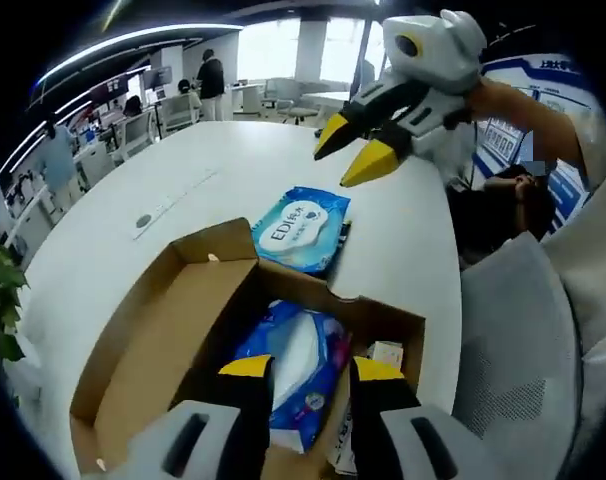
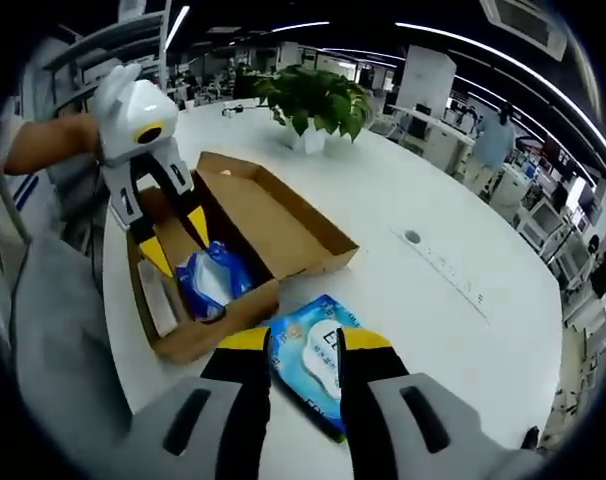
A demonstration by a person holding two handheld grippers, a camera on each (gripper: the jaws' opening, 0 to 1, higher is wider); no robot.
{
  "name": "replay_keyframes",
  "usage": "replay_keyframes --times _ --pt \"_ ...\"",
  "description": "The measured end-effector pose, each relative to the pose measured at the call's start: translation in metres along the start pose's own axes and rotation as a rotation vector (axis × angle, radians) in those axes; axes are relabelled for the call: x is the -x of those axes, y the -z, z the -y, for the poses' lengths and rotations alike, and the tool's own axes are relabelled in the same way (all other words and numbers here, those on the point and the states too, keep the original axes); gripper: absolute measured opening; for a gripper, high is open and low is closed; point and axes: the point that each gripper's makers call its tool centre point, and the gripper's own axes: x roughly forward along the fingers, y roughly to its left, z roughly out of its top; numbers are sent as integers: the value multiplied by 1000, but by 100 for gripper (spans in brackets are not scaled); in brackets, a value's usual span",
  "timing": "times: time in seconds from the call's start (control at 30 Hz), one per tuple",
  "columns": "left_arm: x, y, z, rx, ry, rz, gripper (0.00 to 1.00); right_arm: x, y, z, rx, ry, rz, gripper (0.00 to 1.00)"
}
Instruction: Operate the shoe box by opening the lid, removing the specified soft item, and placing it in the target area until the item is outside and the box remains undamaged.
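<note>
With the box (image 2: 245, 232) lid open and one blue pack (image 2: 318, 362) already out on the table (image 2: 453, 230) just beside it, the left gripper (image 2: 178, 240), jaws apart, hovers over the second pack (image 2: 211, 280) inside, likely needing to descend and clamp, while the right gripper (image 1: 361, 148) hangs open above the table.

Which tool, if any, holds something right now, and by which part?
Neither. The left tool hangs open above the blue pack in the box; the right tool is open above the pack on the table.
</note>
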Motion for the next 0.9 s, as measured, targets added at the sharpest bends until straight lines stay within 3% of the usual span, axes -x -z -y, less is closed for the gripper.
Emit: replay_keyframes --times 0.47,0.73,0.9 --pt "-21 10 10 -80 71 -27 24 -32 -16 -34 90 -91 -13 23" --pt "-30 25 8 -96 76 -92 17 -52 -17 -53 137 -143 -31 23" --pt "-27 28 5 -90 72 -89 14 -63 -17 -61 159 -168 -44 23"
